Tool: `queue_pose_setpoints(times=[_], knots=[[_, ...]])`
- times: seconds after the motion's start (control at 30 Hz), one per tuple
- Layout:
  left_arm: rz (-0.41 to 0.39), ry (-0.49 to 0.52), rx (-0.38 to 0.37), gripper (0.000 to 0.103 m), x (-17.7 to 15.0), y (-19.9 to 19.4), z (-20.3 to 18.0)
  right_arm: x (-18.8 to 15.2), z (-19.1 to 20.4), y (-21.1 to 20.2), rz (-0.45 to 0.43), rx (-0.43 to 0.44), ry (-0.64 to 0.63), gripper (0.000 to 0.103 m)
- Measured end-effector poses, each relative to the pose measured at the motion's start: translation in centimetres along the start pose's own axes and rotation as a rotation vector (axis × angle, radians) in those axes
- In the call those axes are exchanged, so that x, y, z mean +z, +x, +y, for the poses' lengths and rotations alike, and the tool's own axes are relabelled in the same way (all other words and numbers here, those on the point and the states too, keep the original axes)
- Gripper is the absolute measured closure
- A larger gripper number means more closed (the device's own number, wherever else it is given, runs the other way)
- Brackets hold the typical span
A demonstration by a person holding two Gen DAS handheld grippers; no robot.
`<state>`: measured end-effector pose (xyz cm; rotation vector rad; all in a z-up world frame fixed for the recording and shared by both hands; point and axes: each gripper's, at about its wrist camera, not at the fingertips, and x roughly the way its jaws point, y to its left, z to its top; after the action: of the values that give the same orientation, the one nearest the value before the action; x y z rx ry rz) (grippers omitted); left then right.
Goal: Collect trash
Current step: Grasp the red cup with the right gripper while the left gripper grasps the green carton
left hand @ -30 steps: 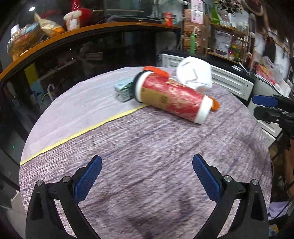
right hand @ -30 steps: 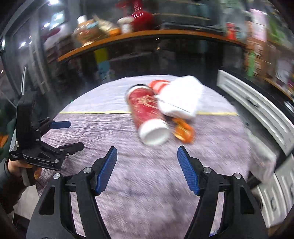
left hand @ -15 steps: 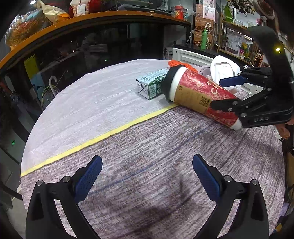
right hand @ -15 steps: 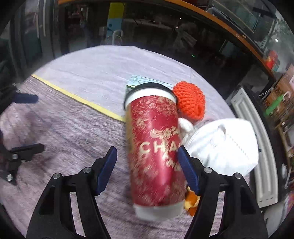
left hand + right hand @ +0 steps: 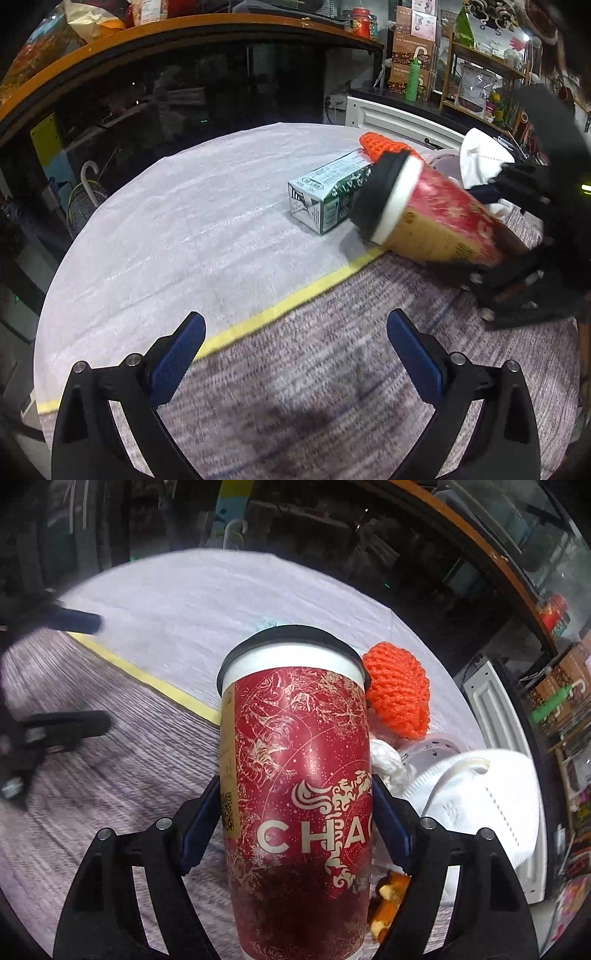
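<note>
We see the left gripper (image 5: 295, 354) spread wide w/ nothing between its pads, over the table (image 5: 192, 236). Right gripper (image 5: 295, 823) clamps the red cup (image 5: 299, 775) on both sides (lid tipped up). Carton (image 5: 325, 195) mostly hidden behind cup; white mask (image 5: 480, 797) partly cut off.

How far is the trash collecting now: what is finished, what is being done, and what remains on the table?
Nothing looks collected yet. In hand: the right gripper is shut on the red paper cup with a black lid. Left: the green and white drink carton, the white face mask and the orange knitted piece lie on the round table. The left gripper is open and holds nothing.
</note>
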<state>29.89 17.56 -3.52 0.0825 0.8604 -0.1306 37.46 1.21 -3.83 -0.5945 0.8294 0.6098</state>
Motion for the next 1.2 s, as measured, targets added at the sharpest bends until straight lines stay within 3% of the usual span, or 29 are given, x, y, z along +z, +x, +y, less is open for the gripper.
queue_pose_setpoints(times=[0.23, 0.43, 0.6, 0.8, 0.87, 1.0, 1.2], knots=[[0.006, 0.08, -0.017, 0.006, 4.3, 3.2, -0.2, -3.8, -2.4, -7.2, -0.15, 0.093, 0.137, 0.026], [0.108, 0.185, -0.079, 0.006, 8.6, 7.7, -2.9, -8.2, -4.3, -10.8, -0.187, 0.112, 0.239, 0.026], [0.187, 0.322, -0.013, 0.006, 10.2, 11.3, -5.5, -11.3, -5.2, -11.7, -0.18, 0.114, 0.292, 0.026], [0.247, 0.396, 0.021, 0.01, 11.2, 13.8, -7.0, -13.4, -5.0, -11.7, -0.185, 0.129, 0.328, 0.026], [0.24, 0.397, 0.019, 0.013, 11.6, 13.9, -7.4, -13.3, -5.3, -11.2, -0.184, 0.132, 0.342, 0.026], [0.23, 0.384, 0.027, 0.031, 11.7, 13.4, -7.7, -14.0, -5.7, -10.9, -0.184, 0.146, 0.378, 0.026], [0.213, 0.401, 0.062, 0.049, 10.5, 12.0, -8.0, -14.9, -5.7, -11.3, -0.192, 0.152, 0.403, 0.026]])
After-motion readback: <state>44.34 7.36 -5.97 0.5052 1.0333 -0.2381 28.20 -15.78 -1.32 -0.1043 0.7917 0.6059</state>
